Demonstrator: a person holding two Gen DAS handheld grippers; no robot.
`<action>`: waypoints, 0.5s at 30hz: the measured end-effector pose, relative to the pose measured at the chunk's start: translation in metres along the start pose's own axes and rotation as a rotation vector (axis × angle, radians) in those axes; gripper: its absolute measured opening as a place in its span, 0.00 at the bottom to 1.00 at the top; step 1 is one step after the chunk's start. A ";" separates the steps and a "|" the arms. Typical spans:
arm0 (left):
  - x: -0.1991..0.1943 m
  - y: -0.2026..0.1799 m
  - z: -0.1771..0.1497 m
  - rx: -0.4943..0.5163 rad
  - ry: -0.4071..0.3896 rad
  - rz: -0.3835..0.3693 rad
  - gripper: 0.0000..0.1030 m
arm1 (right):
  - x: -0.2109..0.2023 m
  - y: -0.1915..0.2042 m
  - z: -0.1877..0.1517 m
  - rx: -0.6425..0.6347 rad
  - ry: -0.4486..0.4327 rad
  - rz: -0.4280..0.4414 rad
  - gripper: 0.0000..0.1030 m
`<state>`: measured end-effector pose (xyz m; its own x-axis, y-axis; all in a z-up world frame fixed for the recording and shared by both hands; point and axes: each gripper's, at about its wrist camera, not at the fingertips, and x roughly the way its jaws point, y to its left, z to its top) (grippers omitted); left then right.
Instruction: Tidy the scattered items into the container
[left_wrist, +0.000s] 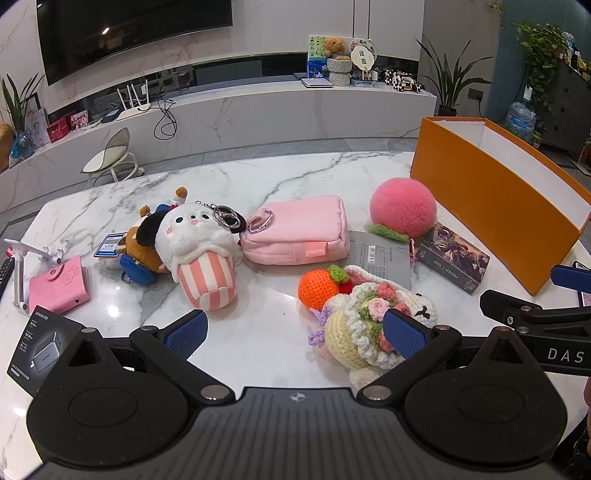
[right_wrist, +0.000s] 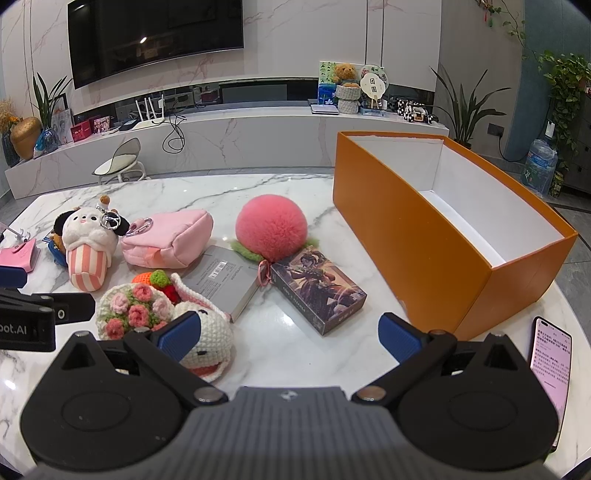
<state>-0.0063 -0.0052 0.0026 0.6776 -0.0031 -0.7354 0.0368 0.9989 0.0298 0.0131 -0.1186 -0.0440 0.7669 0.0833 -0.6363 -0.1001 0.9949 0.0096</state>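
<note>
Left tongs (left_wrist: 293, 334) spread wide, gripping nothing. Right tongs (right_wrist: 288, 334) likewise agape and empty, seemingly level with the left.

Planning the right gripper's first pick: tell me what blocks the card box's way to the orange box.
Nothing visible does. The card box lies on bare marble beside the orange box, whose top is open. The right gripper is open just short of it.

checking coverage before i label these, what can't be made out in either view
- Orange box floor: left wrist view, near wall hides it; right wrist view shows only part.
- Brown plush: both views, the popcorn plush covers most of it.
- Phone text: right wrist view, too small, cut by the edge.
- Grey card: print too small; crochet toys overlap it.
- Black carton: left wrist view, behind the left hand-held gripper.
</note>
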 end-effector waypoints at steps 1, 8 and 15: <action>0.000 0.000 0.000 0.000 0.000 0.000 1.00 | 0.000 0.000 0.000 0.001 0.001 0.000 1.00; 0.000 -0.001 0.001 0.002 0.003 0.003 1.00 | -0.001 -0.001 0.001 0.004 0.000 0.001 1.00; -0.001 -0.003 0.001 0.002 0.000 0.001 1.00 | -0.001 -0.001 0.001 0.002 0.000 -0.001 1.00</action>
<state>-0.0063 -0.0081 0.0038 0.6774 -0.0018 -0.7356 0.0377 0.9988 0.0323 0.0131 -0.1196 -0.0428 0.7671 0.0826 -0.6362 -0.0981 0.9951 0.0110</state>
